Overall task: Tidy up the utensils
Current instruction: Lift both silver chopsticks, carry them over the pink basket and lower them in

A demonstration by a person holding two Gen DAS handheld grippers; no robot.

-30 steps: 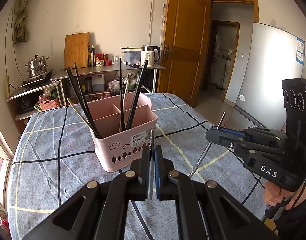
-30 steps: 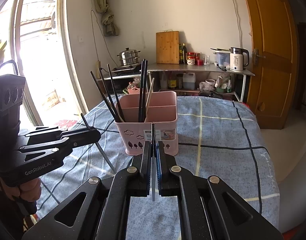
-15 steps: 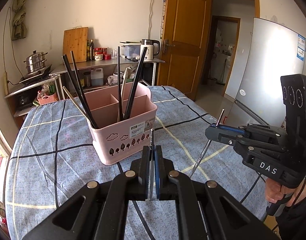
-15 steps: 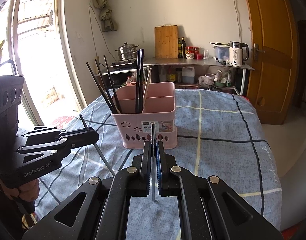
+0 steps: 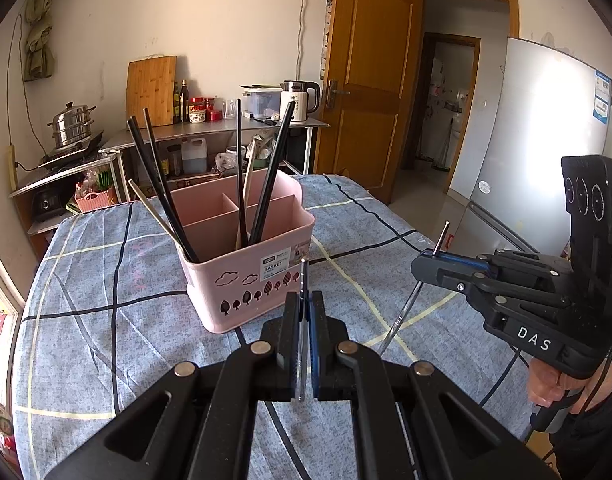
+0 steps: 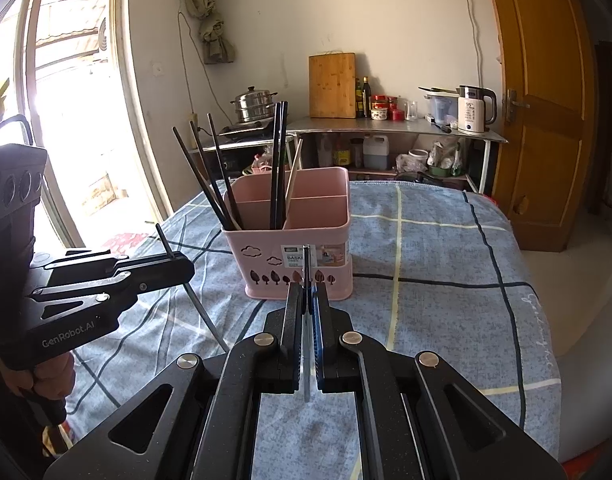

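Note:
A pink divided utensil basket (image 5: 250, 268) (image 6: 298, 248) stands on the blue checked tablecloth, holding several black chopsticks (image 5: 266, 176) (image 6: 276, 168) and a pale one. My left gripper (image 5: 304, 300) is shut on a thin metal chopstick (image 5: 302, 280), just in front of the basket. My right gripper (image 6: 307, 292) is shut on another metal chopstick (image 6: 306, 264), also just short of the basket. Each gripper shows in the other's view, the right one (image 5: 425, 260) and the left one (image 6: 182, 266), with its chopstick crossing the jaws.
The table (image 5: 86, 320) (image 6: 445, 280) has rounded edges. Behind it stands a metal shelf (image 5: 226, 128) with a kettle, bottles, cutting board and steamer pot. A wooden door (image 5: 365, 92) and a fridge (image 5: 545, 140) are to the right.
Both grippers have dropped slightly and drawn closer to the basket, each still holding its metal chopstick. The basket has not moved.

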